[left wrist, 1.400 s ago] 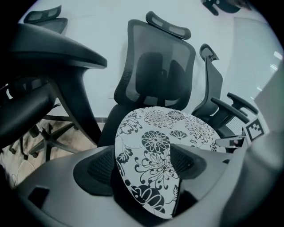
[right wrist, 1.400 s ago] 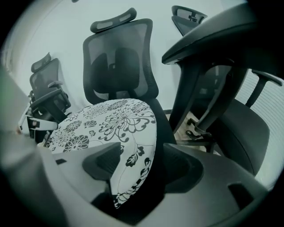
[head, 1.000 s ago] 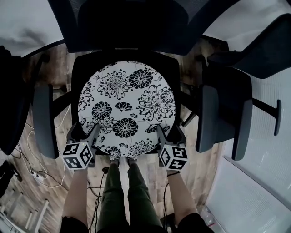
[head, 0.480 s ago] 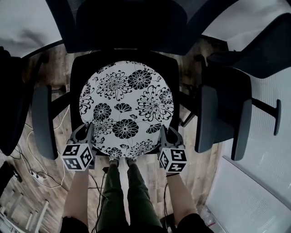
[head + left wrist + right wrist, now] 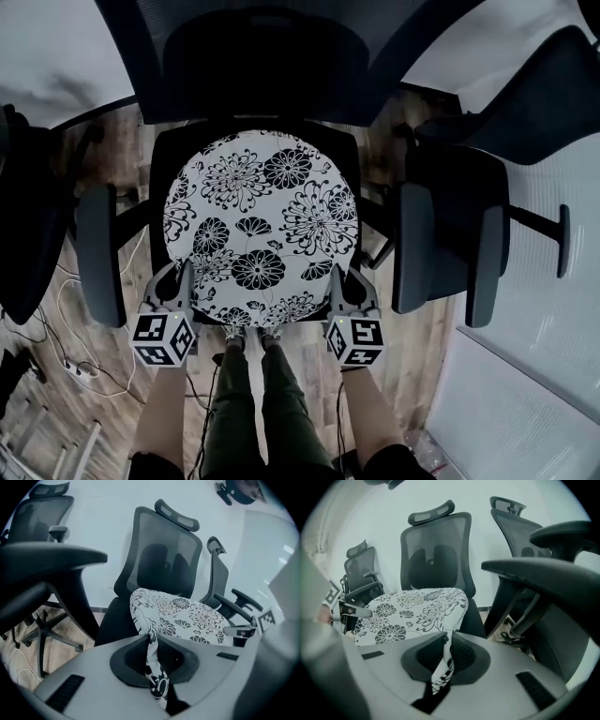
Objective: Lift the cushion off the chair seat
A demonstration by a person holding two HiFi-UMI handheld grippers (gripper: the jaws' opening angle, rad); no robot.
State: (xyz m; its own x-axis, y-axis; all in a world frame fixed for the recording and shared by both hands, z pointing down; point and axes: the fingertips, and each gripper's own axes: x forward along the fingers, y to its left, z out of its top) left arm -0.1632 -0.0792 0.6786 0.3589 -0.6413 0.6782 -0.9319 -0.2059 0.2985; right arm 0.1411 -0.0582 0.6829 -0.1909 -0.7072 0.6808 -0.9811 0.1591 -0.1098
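A round white cushion [image 5: 261, 225] with black flower print lies on the black seat [image 5: 352, 142] of an office chair. My left gripper [image 5: 186, 283] is shut on the cushion's near left edge, and my right gripper [image 5: 336, 283] is shut on its near right edge. In the left gripper view the cushion [image 5: 187, 618] has its edge pinched flat in the left gripper [image 5: 152, 645]. In the right gripper view the cushion [image 5: 412, 607] has its edge pinched in the right gripper [image 5: 446, 645], whose jaws have just been closing. The near edge is raised slightly.
The chair's armrests [image 5: 98, 253] [image 5: 412, 246] flank the cushion, and its mesh backrest [image 5: 272, 56] rises behind. A second chair [image 5: 487, 197] stands close on the right, another [image 5: 23, 234] on the left. Cables [image 5: 66, 309] lie on the wooden floor. The person's legs [image 5: 248, 403] stand below.
Both grippers went from open beside the cushion's near edge to shut on it. They have since risen a little, taking the edge up with them.
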